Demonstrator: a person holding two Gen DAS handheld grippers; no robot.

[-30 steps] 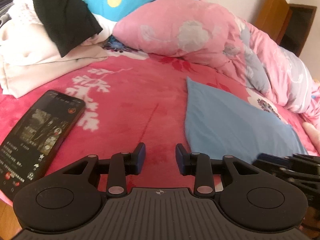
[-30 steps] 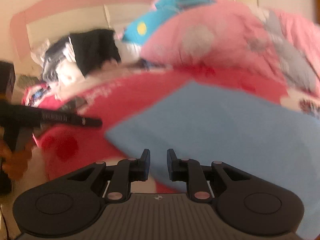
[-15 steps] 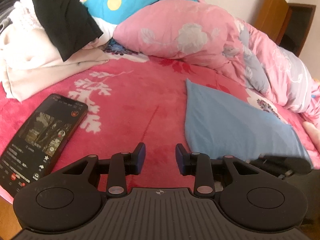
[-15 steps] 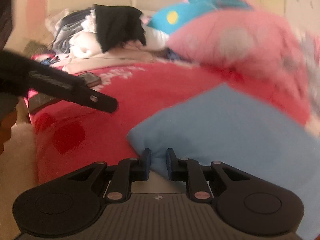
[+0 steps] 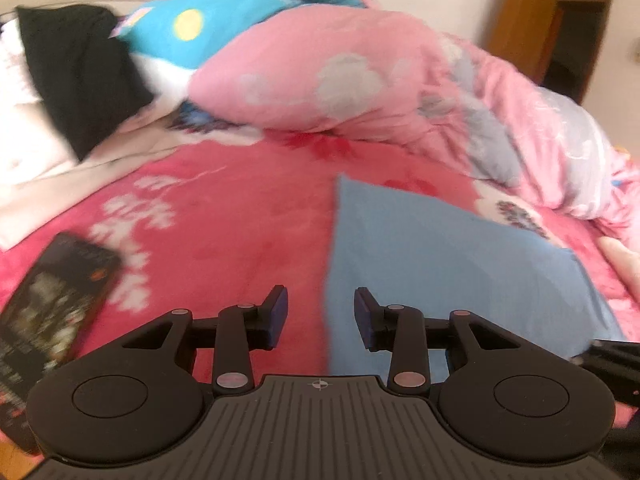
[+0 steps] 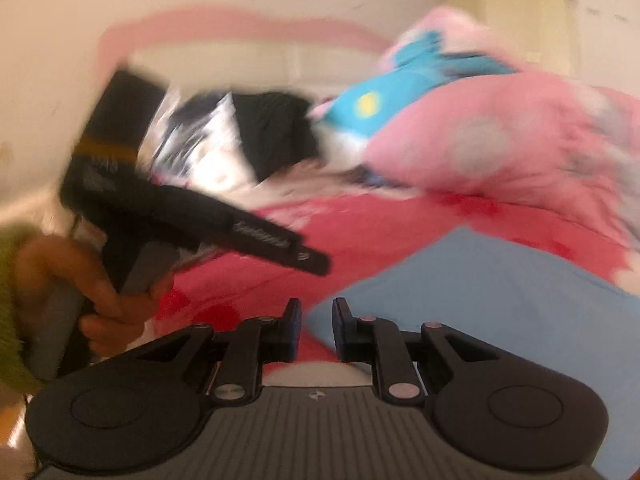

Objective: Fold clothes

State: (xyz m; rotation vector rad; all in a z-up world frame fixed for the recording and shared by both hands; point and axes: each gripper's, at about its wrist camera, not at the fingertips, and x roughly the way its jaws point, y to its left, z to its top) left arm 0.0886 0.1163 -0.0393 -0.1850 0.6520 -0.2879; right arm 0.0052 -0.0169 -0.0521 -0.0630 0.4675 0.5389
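starting at the left edge of the left wrist view, a phone (image 5: pixel 56 304) lies face up on the red blanket (image 5: pixel 240 240) of the bed, well off to the left of anything that matters here. next along, the left gripper (image 5: pixel 320 312) hovers low over the blanket with its jaws parted by a clear gap and nothing between them. just right of that gap runs the near left edge of the blue garment (image 5: pixel 440 272), a flat, already folded-looking rectangle whose long axis runs away from the camera and slightly rightward toward the pink quilt (image 5: pixel 360 80). so the cloth lies forward and to the right of the left jaws, with its left edge almost in line with the right-hand jaw.

in the right wrist view (blurred, so fine detail is lost), the left gripper (image 6: pixel 200 232) appears at the left, raised above the bed, and the right gripper (image 6: pixel 316 320) sits over the near corner of the blue garment (image 6: pixel 500 312). its jaws stand narrowly apart, holding nothing, with that corner right at the gap.

i judge the right hand nearer the cloth, with the corner already at its jaws, while the left needs a small shift rightward to meet the edge. farther back, a pile of black and white clothes (image 5: pixel 60 92) waits by the headboard.
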